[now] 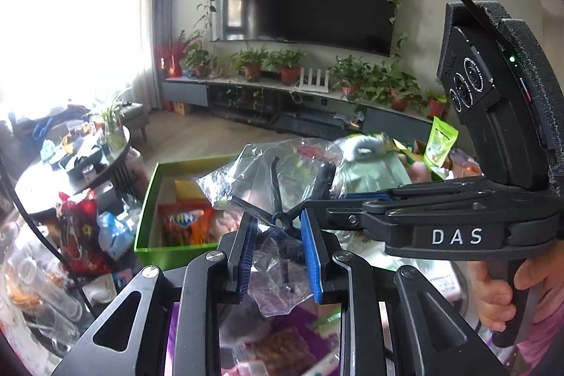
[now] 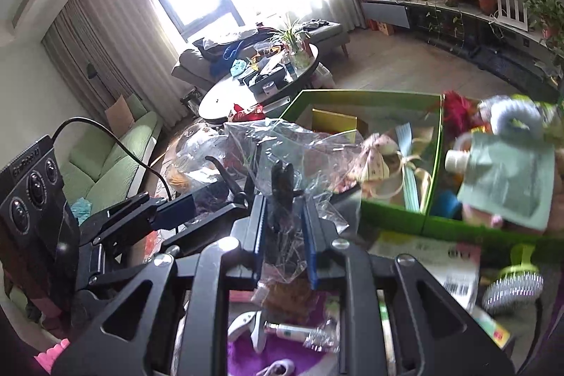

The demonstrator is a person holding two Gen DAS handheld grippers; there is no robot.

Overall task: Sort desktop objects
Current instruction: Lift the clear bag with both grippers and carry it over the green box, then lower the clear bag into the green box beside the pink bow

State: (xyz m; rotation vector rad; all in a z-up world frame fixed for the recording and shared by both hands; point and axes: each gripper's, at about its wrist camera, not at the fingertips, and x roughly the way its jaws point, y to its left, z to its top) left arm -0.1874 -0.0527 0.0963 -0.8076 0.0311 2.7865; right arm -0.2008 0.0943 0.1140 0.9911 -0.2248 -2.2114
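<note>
Both grippers hold one clear plastic bag [image 1: 268, 171] with a black folding stand [image 1: 280, 217] inside it, raised above the cluttered desk. My left gripper [image 1: 280, 252] is shut on the bag's lower part. My right gripper [image 2: 283, 238] is shut on the bag [image 2: 282, 143] too; it enters the left wrist view from the right, its fingers [image 1: 317, 196] pinching the bag's upper right. The black stand [image 2: 282, 185] shows between the right fingers. A green open box [image 1: 165, 249] with snack packs sits behind the bag.
The green box [image 2: 387, 214] holds a yellow carton and ribboned pouch. A pale green refill pouch [image 2: 507, 171] lies right of it. A hair brush [image 2: 511, 288], labelled packets and purple packaging lie below. A red snack bag [image 1: 81, 235] lies left. A round table [image 2: 261, 76] stands beyond.
</note>
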